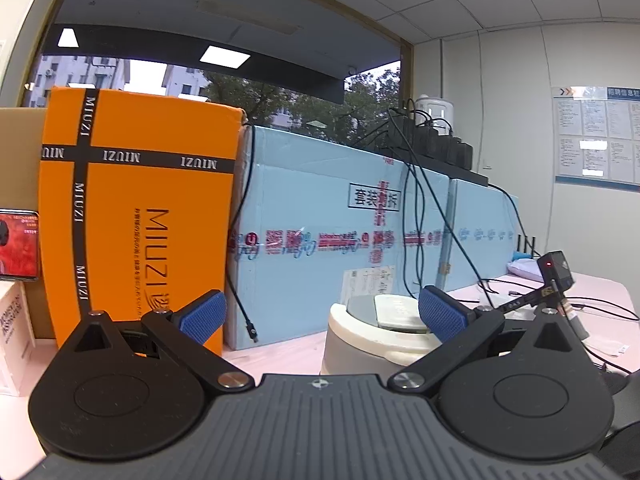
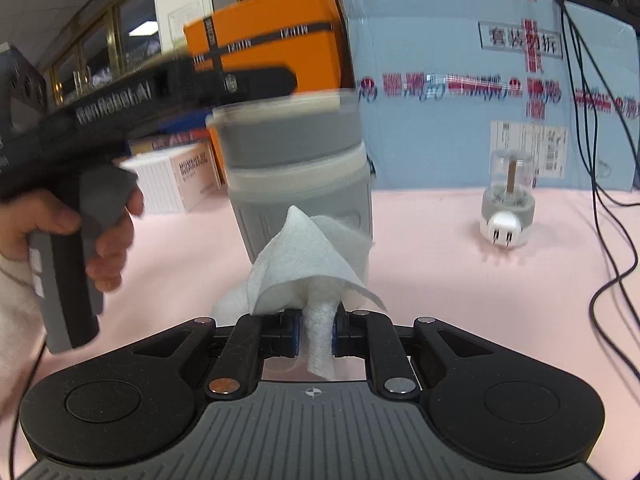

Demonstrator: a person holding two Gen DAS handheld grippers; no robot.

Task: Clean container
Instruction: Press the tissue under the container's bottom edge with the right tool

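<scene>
A grey and white container [image 2: 300,176] with a white lid stands on the pink table [image 2: 460,300]. It also shows in the left wrist view [image 1: 372,336], just below and ahead of my left gripper [image 1: 320,316], which is open with blue pads [image 1: 440,314] and holds nothing. My right gripper [image 2: 316,330] is shut on a white wipe [image 2: 308,264], which sits against the container's lower front. The left gripper's body [image 2: 120,96] is over the container's top in the right wrist view, blurred.
An orange MIUZI box [image 1: 140,216] and long light-blue boxes [image 1: 340,240] stand along the back. A small clear-topped grey jar with a white plug [image 2: 508,200] stands at the right. Black cables [image 2: 600,240] trail across the table. White boxes [image 2: 176,180] stand at left.
</scene>
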